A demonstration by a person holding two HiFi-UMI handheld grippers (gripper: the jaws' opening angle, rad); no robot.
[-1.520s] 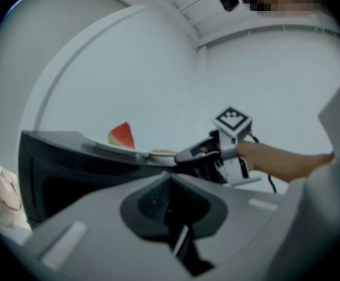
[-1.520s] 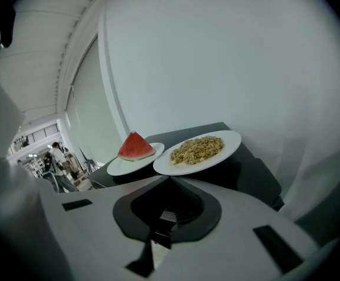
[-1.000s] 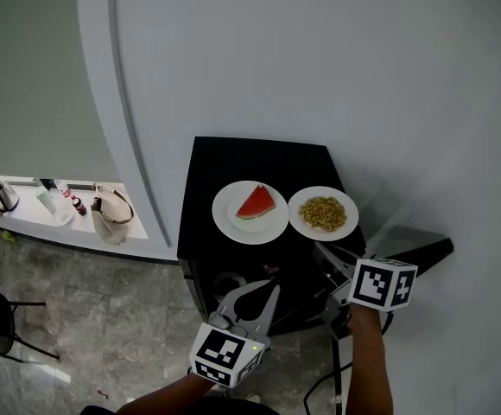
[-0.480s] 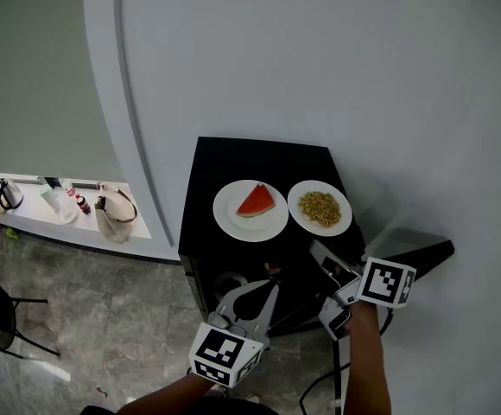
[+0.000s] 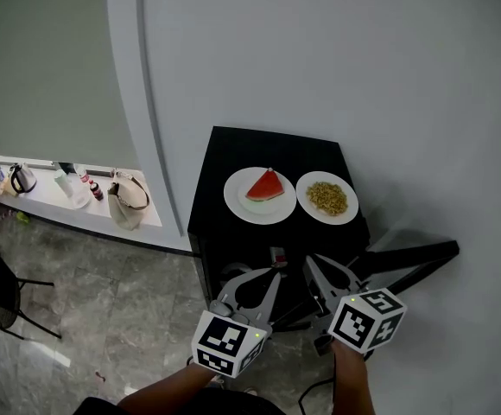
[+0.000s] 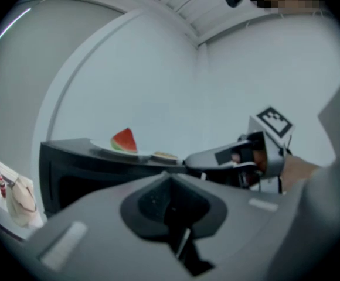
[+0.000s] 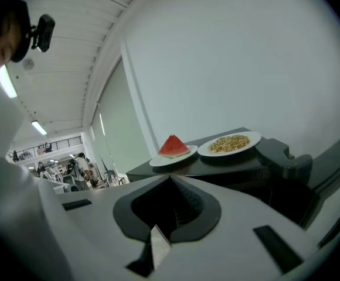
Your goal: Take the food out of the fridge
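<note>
On top of the small black fridge (image 5: 268,150) stand two white plates. One holds a watermelon wedge (image 5: 265,186) (image 6: 123,140) (image 7: 172,146), the other a heap of grains (image 5: 327,197) (image 6: 164,156) (image 7: 231,143). My left gripper (image 5: 273,273) (image 6: 170,176) hangs in front of the fridge's dark opening, shut and empty. My right gripper (image 5: 309,261) (image 7: 170,178) is beside it on the right, also shut with nothing in it, and its tip shows in the left gripper view (image 6: 189,160). The fridge's inside is too dark to see.
The fridge door (image 5: 410,253) stands open to the right. A white wall rises behind the fridge. At the left, a low ledge (image 5: 142,227) carries a kettle (image 5: 22,178), bottles and a bag (image 5: 127,199). A black chair (image 5: 0,301) stands on the marble floor.
My right gripper has drawn back from the fridge's right front corner toward me and a little left, rolling as it went. The left gripper has hardly moved. Both plates stay put.
</note>
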